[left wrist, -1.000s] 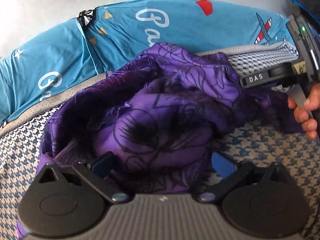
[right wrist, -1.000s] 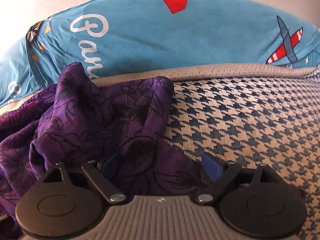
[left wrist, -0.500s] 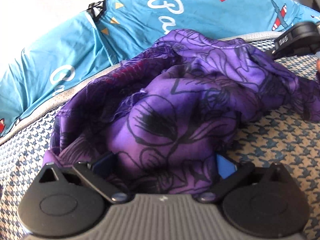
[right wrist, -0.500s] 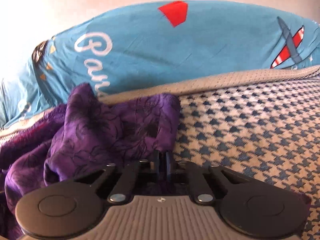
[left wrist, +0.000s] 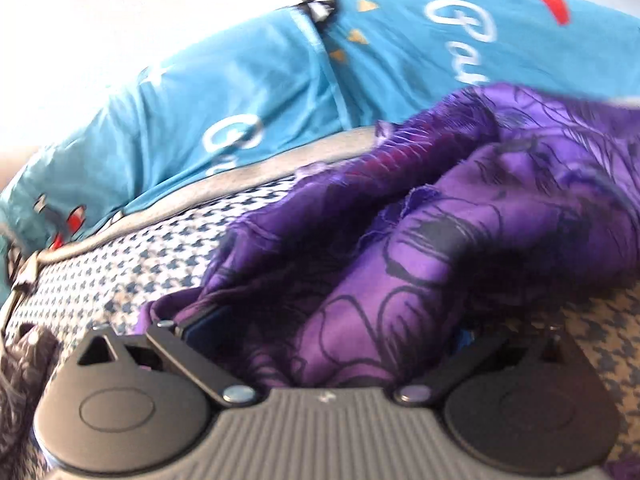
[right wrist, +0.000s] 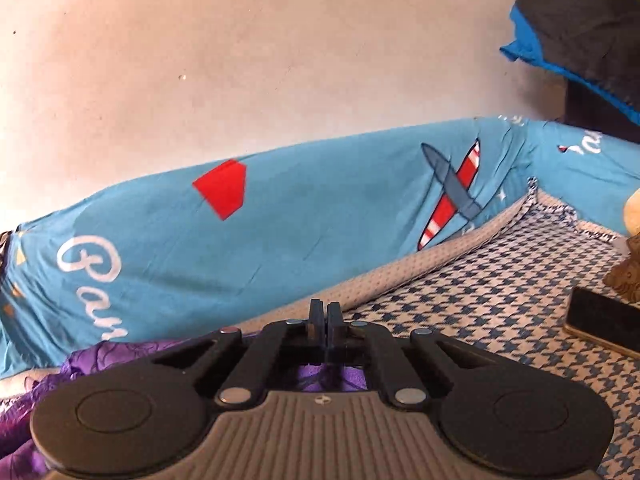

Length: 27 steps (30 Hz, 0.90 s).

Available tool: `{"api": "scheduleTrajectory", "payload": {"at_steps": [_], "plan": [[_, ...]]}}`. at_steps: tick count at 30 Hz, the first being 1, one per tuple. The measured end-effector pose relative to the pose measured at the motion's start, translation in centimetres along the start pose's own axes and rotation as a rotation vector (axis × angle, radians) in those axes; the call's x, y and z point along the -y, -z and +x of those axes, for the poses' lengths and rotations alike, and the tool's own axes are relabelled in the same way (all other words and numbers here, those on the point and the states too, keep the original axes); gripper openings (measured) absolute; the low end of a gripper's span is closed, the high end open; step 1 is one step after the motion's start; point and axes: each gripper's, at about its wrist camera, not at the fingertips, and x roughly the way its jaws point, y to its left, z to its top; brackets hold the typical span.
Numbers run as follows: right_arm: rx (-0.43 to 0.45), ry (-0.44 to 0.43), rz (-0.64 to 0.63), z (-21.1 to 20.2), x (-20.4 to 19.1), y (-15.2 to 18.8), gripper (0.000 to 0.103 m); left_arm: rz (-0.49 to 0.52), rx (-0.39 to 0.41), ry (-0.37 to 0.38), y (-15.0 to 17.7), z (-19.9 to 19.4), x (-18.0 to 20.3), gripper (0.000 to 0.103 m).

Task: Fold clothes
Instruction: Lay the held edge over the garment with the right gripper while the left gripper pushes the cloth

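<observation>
A crumpled purple garment (left wrist: 460, 216) with a black flower print lies on a blue-and-white houndstooth mat (left wrist: 132, 276). My left gripper (left wrist: 332, 328) is low over the mat and open, its blue pads (left wrist: 204, 320) wide apart with a bunch of the purple cloth lying between them. In the right wrist view my right gripper (right wrist: 324, 316) is shut on a fold of the purple garment (right wrist: 320, 376), which hangs below the fingers and trails off to the lower left. The pinched spot itself is hidden by the fingers.
A blue bedsheet (right wrist: 320, 220) printed with airplanes and white script runs behind the mat, against a pale wall (right wrist: 240, 60). A dark phone (right wrist: 604, 320) and a brown object (right wrist: 628, 276) lie on the mat at the right. Dark and blue clothing (right wrist: 572, 32) sits at upper right.
My right gripper closed on the purple cloth and rose, tilting its view up toward the wall. The left gripper swung left, so the garment now sits right in its view and the other gripper left it.
</observation>
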Motion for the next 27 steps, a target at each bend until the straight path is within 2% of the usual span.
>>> {"api": "scheduleTrajectory", "payload": {"at_steps": [2,3,5,8,9,11,13,14,15,17,18,20,21,22,24,27], "plan": [[0.052,0.073,-0.024,-0.3,0.3,-0.3,0.002,-0.011,0.012,-0.059,-0.3,0.2,-0.7,0.103],[0.040,0.060,-0.007,-0.1,0.7,-0.5,0.002,-0.014,0.014,-0.074,-0.5,0.3,-1.0,0.103],[-0.001,0.011,0.029,0.3,1.2,-0.7,0.002,-0.032,0.010,-0.076,-0.6,0.6,-1.7,0.103],[-0.051,-0.056,0.022,0.7,0.7,-0.4,0.002,-0.027,0.064,-0.141,-0.9,0.3,-2.2,0.103],[-0.063,-0.089,0.009,0.6,0.3,-0.2,0.002,0.000,0.100,-0.189,-1.1,0.0,-2.1,0.103],[-0.098,-0.178,0.000,0.3,-0.5,0.0,0.003,0.017,0.127,-0.237,-1.4,-0.2,-2.3,0.103],[-0.163,-0.318,-0.027,0.1,-1.6,0.6,0.006,-0.029,0.102,-0.202,-1.8,-0.1,-3.4,0.103],[-0.210,-0.387,-0.046,0.1,-2.3,1.0,0.009,-0.065,0.065,-0.146,-1.8,0.2,-4.0,0.103],[-0.256,-0.437,-0.043,0.2,-2.7,1.4,0.013,-0.102,0.029,-0.092,-1.9,0.5,-4.7,0.103],[-0.347,-0.525,-0.023,0.4,-3.6,2.4,0.014,-0.165,-0.008,-0.023,-1.7,0.7,-5.3,0.103],[-0.384,-0.559,-0.008,0.5,-4.0,2.8,0.014,-0.152,0.001,-0.011,-1.6,0.4,-5.0,0.103],[-0.405,-0.603,-0.003,0.3,-4.8,3.4,0.015,-0.123,0.019,0.012,-1.3,-0.2,-4.4,0.103],[-0.399,-0.613,-0.012,0.2,-5.2,3.5,0.024,-0.095,0.027,0.016,-1.1,-0.5,-3.8,0.103],[-0.384,-0.614,-0.024,0.0,-5.6,3.7,0.040,-0.073,0.031,0.025,-1.0,-0.7,-3.2,0.103],[-0.366,-0.625,-0.033,-0.2,-6.3,3.8,0.058,-0.051,0.034,0.065,-0.8,-1.0,-2.3,0.103],[-0.365,-0.649,-0.039,-0.1,-7.4,4.1,0.060,-0.023,0.039,0.102,-0.8,-1.4,-1.3,0.103]]}}
